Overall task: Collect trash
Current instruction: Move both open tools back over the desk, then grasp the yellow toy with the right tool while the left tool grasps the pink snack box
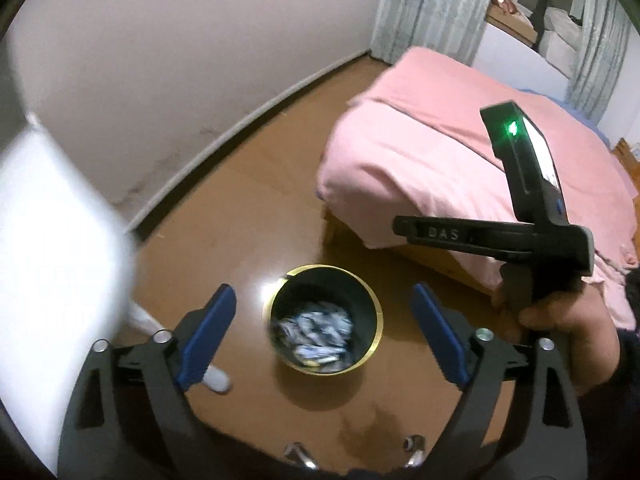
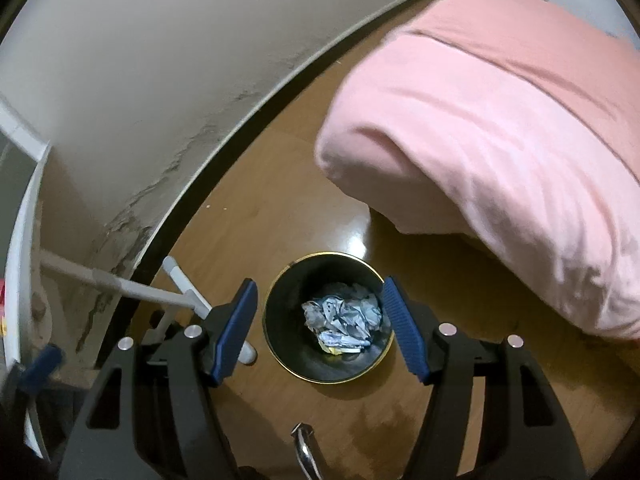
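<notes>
A black round bin with a gold rim (image 1: 280, 300) stands on the brown wooden floor and holds crumpled bluish-white paper trash (image 1: 314, 334). My left gripper (image 1: 324, 312) is open and empty, held above the bin. In the right wrist view the same bin (image 2: 280, 320) with the crumpled paper (image 2: 344, 318) lies between the blue pads of my right gripper (image 2: 320, 300), which is open and empty above it. The right gripper's body and the hand holding it show in the left wrist view (image 1: 532, 240).
A bed with a pink cover (image 1: 460, 152) stands right of the bin, also in the right wrist view (image 2: 500, 120). A white table edge (image 1: 52, 240) and white legs (image 2: 188, 284) are at the left by the wall. Curtains (image 1: 432, 8) hang at the back.
</notes>
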Available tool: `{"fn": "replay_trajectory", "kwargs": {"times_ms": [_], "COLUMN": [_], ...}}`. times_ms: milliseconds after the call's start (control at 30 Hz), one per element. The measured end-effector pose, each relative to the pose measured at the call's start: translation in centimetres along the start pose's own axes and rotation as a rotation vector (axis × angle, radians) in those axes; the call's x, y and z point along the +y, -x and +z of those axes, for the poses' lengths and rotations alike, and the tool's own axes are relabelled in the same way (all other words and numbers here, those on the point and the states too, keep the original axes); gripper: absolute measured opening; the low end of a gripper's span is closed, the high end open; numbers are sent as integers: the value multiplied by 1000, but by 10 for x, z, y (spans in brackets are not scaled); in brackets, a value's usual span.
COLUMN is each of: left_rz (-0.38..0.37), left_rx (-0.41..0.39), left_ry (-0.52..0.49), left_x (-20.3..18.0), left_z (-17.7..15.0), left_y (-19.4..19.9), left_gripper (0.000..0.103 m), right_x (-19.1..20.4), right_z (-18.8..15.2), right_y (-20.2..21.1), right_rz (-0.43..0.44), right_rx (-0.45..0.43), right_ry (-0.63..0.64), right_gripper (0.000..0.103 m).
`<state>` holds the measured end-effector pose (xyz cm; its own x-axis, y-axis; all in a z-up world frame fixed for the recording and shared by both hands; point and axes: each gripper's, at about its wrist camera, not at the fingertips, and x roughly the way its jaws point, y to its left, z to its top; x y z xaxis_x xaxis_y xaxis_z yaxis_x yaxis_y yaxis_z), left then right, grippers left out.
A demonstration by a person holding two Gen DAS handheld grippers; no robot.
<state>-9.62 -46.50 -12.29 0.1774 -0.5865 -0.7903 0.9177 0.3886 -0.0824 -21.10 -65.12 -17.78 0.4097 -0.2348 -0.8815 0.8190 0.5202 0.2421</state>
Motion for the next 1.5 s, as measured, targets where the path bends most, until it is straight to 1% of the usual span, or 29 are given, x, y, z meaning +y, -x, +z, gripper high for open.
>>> {"fn": "replay_trajectory", "kwargs": {"times_ms": [100, 200, 233, 267, 300, 333, 400, 433, 467, 500, 533, 633, 667, 733, 767, 867, 900, 967, 1000, 1033, 1067, 1167, 1200, 1233, 1267, 1300, 1333, 1400, 1500], "left_rz": [67, 172, 221, 245, 276, 340, 411, 470, 501, 526, 560, 595, 599, 599, 595, 582, 583, 579, 573, 564, 559, 549, 547, 545, 544, 542, 540, 535, 545], "left_rx": [-53, -100, -120, -130, -135, -141, -145, -138, -133, -129, -119, -78, -61, -16, -5, 17, 17, 12, 12, 12, 12, 7, 5, 0, 0, 0, 0, 5, 13], "left_ry": [20, 94, 140, 165, 198, 251, 302, 343, 371, 397, 447, 541, 558, 600, 613, 651, 655, 661, 665, 670, 674, 679, 680, 682, 683, 688, 694, 703, 694], "left_x": [30, 84, 113, 130, 150, 179, 212, 237, 252, 265, 286, 326, 334, 355, 360, 377, 385, 396, 399, 404, 405, 413, 415, 418, 419, 422, 425, 431, 437], "left_z": [-5, -16, -26, -33, -41, -55, -73, -89, -100, -111, -128, -165, -173, -191, -196, -205, -209, -211, -211, -210, -209, -201, -199, -195, -192, -190, -187, -181, -164], "left_y": [44, 93, 116, 128, 141, 162, 185, 202, 212, 221, 235, 259, 264, 273, 276, 280, 282, 284, 283, 280, 278, 273, 272, 271, 269, 268, 266, 260, 246], "left_gripper": [92, 92, 92, 92, 92, 92, 92, 92, 92, 92, 92, 92, 92, 92, 92, 92, 92, 92, 92, 92, 92, 92, 92, 92, 92, 92, 92, 92, 92], "right_x": [28, 71, 85, 111, 128, 147, 201, 224, 262, 285, 309, 403, 421, 473, 496, 549, 559, 577, 583, 587, 594, 603, 605, 606, 606, 605, 604, 599, 588], "right_z": [-1, -6, -8, -12, -15, -19, -30, -35, -45, -51, -57, -84, -89, -98, -98, -101, -101, -100, -106, -105, -108, -112, -113, -113, -113, -113, -113, -111, -110], "right_y": [23, 50, 58, 70, 77, 83, 98, 101, 104, 103, 101, 89, 87, 80, 76, 64, 59, 40, 33, 27, 19, 9, 9, 9, 10, 11, 12, 13, 17], "right_rz": [29, 75, 91, 118, 136, 160, 229, 259, 313, 341, 364, 419, 416, 386, 370, 331, 324, 313, 292, 275, 252, 226, 218, 214, 215, 205, 202, 222, 243], "right_rx": [-38, -85, -97, -117, -128, -137, -149, -147, -126, -107, -83, 31, 48, 88, 113, 187, 212, 303, 331, 347, 383, 436, 431, 429, 424, 406, 399, 423, 407], "right_ry": [85, 194, 230, 292, 328, 369, 485, 537, 625, 675, 729, 949, 996, 1108, 1144, 1214, 1220, 1243, 1256, 1266, 1282, 1299, 1314, 1330, 1336, 1348, 1355, 1356, 1342], "right_gripper": [66, 66, 66, 66, 66, 66, 66, 67, 69, 69, 69, 69, 69, 70, 73, 74, 74, 74, 74, 73, 70, 58, 57, 53, 42, 16, 14, 14, 14]}}
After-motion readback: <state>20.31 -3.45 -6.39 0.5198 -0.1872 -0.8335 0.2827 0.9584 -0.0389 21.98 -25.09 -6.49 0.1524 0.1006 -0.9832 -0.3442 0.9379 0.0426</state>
